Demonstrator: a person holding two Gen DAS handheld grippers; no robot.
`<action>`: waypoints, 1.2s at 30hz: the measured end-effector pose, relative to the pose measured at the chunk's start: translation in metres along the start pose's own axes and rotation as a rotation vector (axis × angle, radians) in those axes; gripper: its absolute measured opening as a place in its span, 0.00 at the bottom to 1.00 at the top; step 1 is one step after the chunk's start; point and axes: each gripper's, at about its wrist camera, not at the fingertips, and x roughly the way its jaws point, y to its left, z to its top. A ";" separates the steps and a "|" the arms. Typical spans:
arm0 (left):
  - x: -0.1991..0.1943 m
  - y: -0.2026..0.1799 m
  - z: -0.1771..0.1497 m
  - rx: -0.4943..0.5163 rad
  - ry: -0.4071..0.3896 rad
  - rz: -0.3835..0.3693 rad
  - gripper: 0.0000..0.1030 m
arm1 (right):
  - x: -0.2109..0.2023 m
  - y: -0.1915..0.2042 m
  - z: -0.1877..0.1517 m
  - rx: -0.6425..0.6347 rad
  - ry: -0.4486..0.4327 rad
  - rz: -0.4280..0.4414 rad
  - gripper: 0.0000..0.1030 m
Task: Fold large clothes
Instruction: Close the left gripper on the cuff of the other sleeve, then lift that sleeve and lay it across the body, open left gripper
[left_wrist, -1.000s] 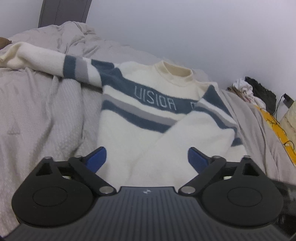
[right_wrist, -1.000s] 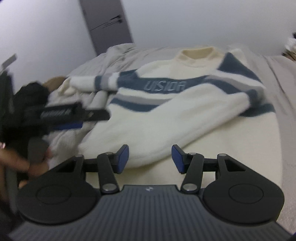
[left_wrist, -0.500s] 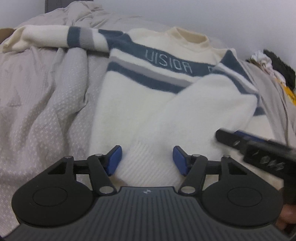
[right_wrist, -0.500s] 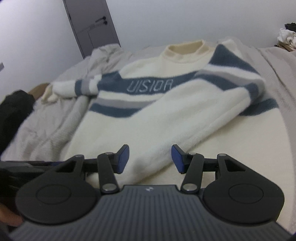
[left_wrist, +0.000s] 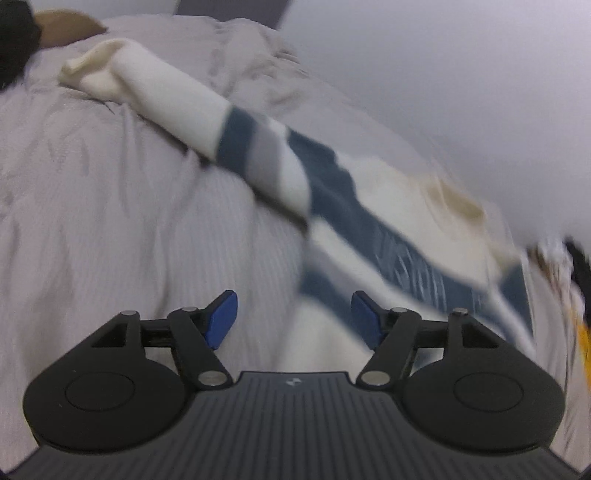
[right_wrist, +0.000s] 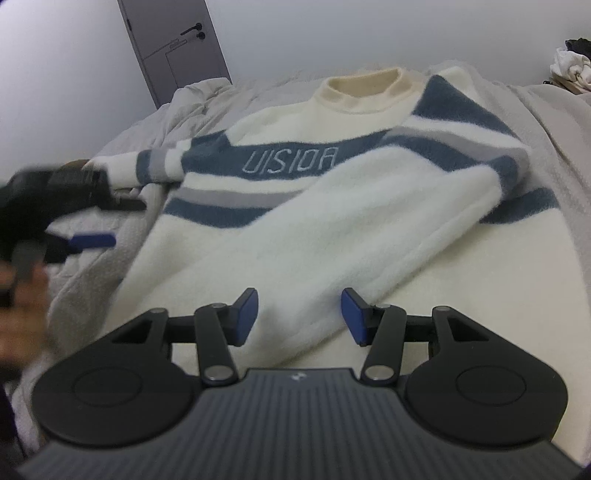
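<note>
Lying flat on grey bedding, sweater runs collar-far, hem-near, one sleeve folded across chest, other stretched sideways. Left gripper just widened jaws, nothing between, over sweater's side edge. Right gripper roughly half open, empty, above folded sleeve.

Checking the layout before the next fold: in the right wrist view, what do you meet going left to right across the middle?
Left claw → outstretched sleeve → "UISIOA" lettering → folded sleeve → bedding.
</note>
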 end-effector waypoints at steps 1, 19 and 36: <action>0.009 0.006 0.011 -0.020 -0.013 0.014 0.74 | 0.000 0.000 0.001 0.002 -0.002 0.001 0.51; 0.125 0.151 0.152 -0.603 -0.234 -0.039 0.76 | 0.037 -0.012 0.026 0.058 -0.014 0.024 0.53; 0.128 0.140 0.243 -0.413 -0.385 0.206 0.22 | 0.057 -0.017 0.042 0.044 -0.062 0.032 0.53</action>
